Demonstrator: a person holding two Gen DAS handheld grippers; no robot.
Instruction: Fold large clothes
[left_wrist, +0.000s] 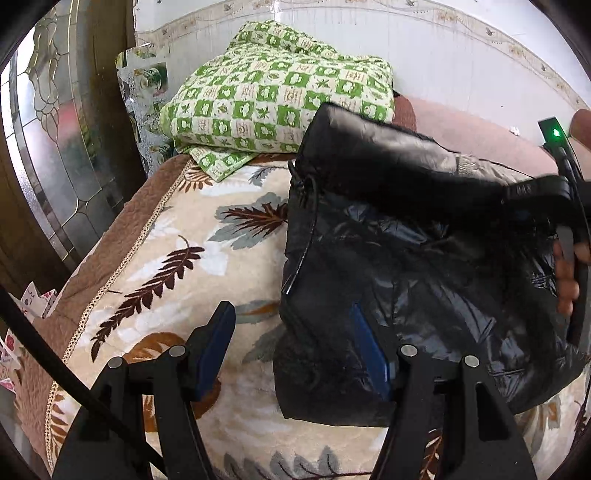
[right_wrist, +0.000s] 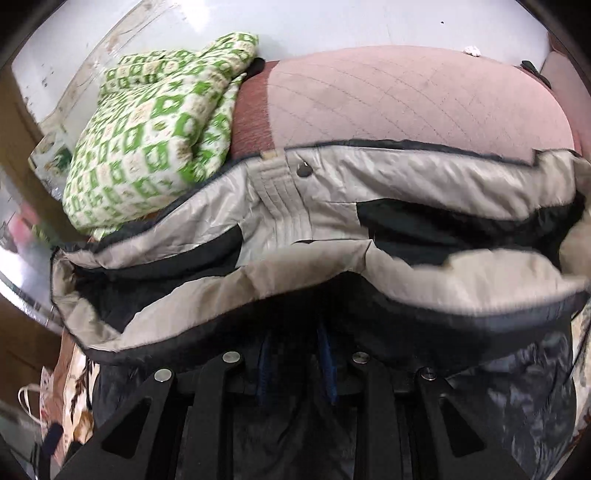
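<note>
A black padded jacket lies on the bed's leaf-patterned blanket, partly folded with one part laid over its top. My left gripper is open and empty just above the jacket's left edge, one finger over the blanket and one over the jacket. My right gripper is shut on the jacket's black fabric; the jacket's grey lining bulges in front of it and hides the fingertips. In the left wrist view the right gripper holds the jacket's right side up.
A folded green-and-white checked quilt lies at the back of the bed by the white wall. A pink quilted cover lies behind the jacket. A glass-panelled door stands to the left, close to the bed's edge.
</note>
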